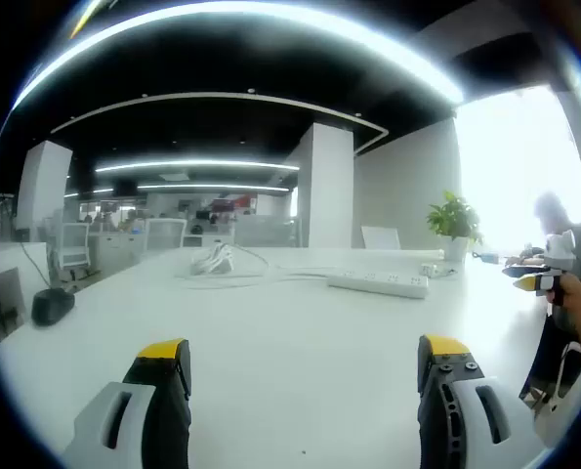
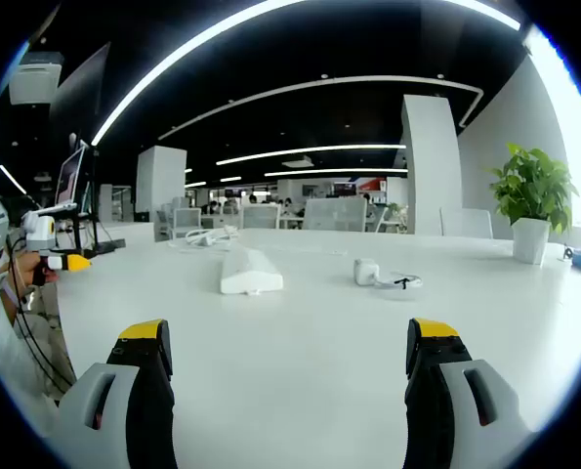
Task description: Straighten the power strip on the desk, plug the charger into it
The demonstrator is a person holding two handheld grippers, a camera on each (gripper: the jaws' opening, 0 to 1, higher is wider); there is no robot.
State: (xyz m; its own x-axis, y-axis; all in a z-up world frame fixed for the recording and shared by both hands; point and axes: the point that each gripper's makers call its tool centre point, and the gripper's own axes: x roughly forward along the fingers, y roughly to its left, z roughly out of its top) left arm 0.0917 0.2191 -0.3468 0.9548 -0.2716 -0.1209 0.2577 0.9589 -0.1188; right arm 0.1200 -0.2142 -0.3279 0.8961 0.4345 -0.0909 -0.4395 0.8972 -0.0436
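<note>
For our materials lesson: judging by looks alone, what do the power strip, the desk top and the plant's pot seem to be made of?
Power strip: likely hard white plastic, going by its smooth moulded body with rounded ends.
Desk: white and smooth with a soft sheen from the ceiling lights; probably laminate or a painted board, though the look leaves it open.
Pot: plain white, smooth-sided; ceramic or plastic, cannot tell which.
</note>
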